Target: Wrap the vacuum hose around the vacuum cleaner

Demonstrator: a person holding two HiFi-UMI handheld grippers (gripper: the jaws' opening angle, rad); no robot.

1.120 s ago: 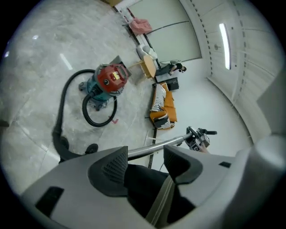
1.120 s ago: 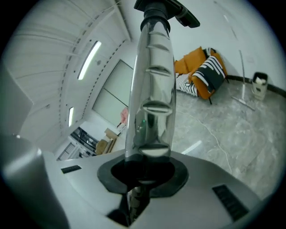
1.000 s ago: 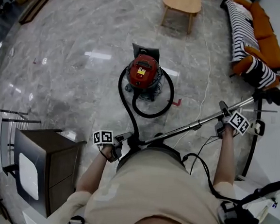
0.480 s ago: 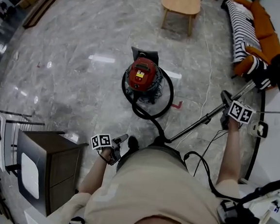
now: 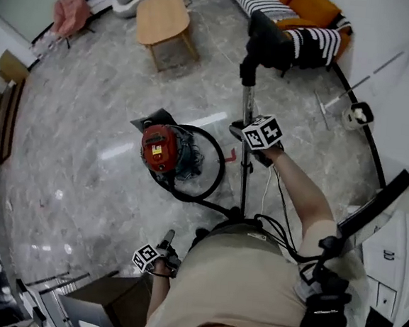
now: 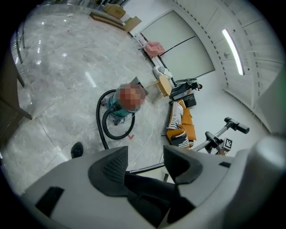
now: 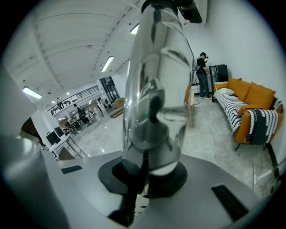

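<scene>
Grey marble floor runs across the whole room, with one sofa and one table at the far end. One red vacuum stands on the floor ahead of the person. Its one black hose lies in a single loop just beside it, then trails back to the foot of the one metal wand near the person's body. Whether the loop goes fully round the vacuum I cannot tell.

Two grippers are in use. The right gripper is clenched on the wand, its pads pressing the shiny tube, with the arm stretched forward. The left gripper hangs low at the person's left side, jaws apart with nothing between them, well clear of the hose.

A second ago the wand slanted away to the person's right, and the right gripper was out on that side. Now the wand is swung round in front and stands steeply up, with its black head uppermost before the sofa. The left gripper was then right at the hose; half a second ago it had already come away. The sofa, which sat at the right of the head view, now sits at its top, and the vacuum has shifted leftward there, so the person has turned.
</scene>
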